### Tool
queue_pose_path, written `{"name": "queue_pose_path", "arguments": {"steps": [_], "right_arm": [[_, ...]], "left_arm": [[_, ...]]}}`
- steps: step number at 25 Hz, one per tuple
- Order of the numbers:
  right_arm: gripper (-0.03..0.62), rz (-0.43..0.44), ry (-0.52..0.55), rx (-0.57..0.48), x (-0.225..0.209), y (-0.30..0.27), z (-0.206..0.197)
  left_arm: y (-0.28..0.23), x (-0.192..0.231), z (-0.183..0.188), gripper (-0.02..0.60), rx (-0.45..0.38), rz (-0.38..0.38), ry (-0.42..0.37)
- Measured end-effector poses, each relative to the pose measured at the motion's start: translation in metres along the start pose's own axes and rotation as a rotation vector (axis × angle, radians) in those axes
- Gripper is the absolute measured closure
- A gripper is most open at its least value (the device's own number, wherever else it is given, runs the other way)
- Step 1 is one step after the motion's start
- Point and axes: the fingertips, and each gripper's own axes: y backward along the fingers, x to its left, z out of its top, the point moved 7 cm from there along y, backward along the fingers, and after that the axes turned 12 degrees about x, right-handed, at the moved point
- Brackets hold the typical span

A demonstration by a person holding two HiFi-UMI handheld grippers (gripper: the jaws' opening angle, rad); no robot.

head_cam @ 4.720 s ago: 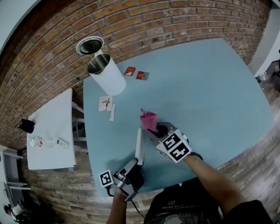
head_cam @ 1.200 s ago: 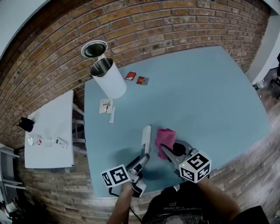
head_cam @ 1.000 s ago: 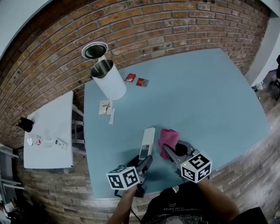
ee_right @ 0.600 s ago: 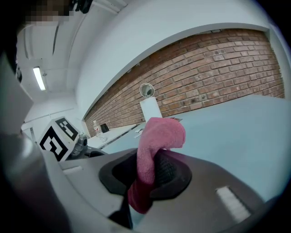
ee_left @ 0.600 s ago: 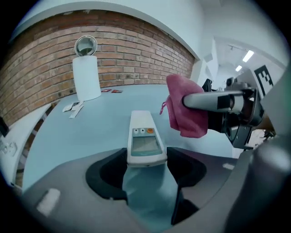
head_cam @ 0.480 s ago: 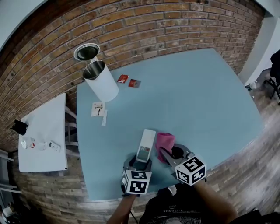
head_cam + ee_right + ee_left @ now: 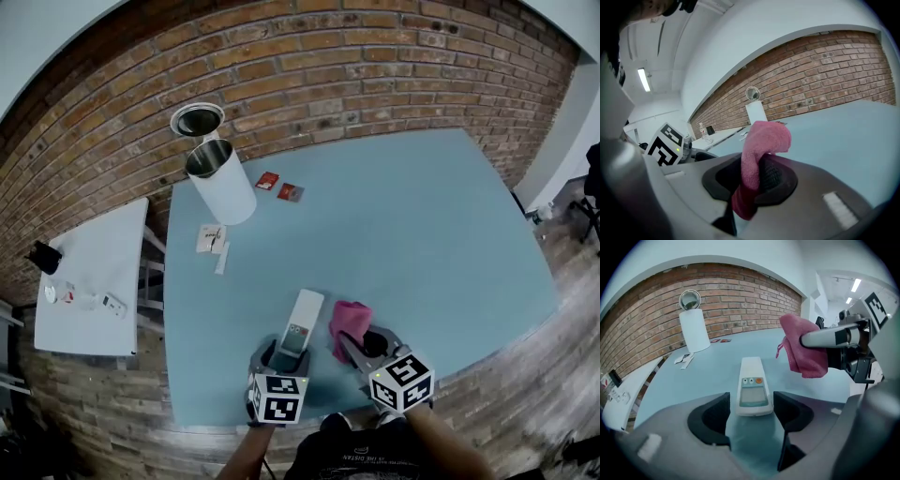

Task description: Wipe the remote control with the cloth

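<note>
A white remote control (image 7: 299,325) lies face up on the blue table (image 7: 422,216), its screen and buttons showing in the left gripper view (image 7: 752,387). My left gripper (image 7: 281,354) has a jaw on each side of the remote's near end (image 7: 751,408); the jaws are opening, and a thin gap shows beside the remote. Just right of the remote, my right gripper (image 7: 352,343) is shut on a pink cloth (image 7: 349,318). The cloth stands up out of the jaws (image 7: 761,140) and hangs above the table, apart from the remote (image 7: 801,348).
A white cylindrical bin (image 7: 221,178) and its round lid (image 7: 197,120) stand at the table's far left by the brick wall. Two red packets (image 7: 278,186) and paper slips (image 7: 211,239) lie near it. A white side table (image 7: 89,281) stands to the left.
My left gripper has rolled over, turning the remote from its edge to flat and face up on the table. The right gripper and cloth have drifted slightly closer to the remote.
</note>
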Motion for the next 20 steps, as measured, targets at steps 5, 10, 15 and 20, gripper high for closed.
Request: {"name": "queue_pose_path", "arguments": {"steps": [5,10,15,20], "right_arm": [[0.528,0.035,0.023,0.016,-0.004,0.014,0.001],[0.528,0.058,0.07,0.03,-0.003,0.029,0.005],[0.528,0.064,0.1,0.024,0.003,0.047,0.013],[0.53,0.066,0.128,0.039,0.006,0.061,0.015]], "left_arm": [[0.028,-0.022,0.019,0.297,-0.085,0.002,0.09],[0.052,-0.061,0.039,0.321,-0.196,-0.033,0.165],[0.071,-0.086,0.049,0.383,-0.285,0.032,0.178],[0.087,-0.099,0.055,0.581,-0.352,0.086,0.236]]}}
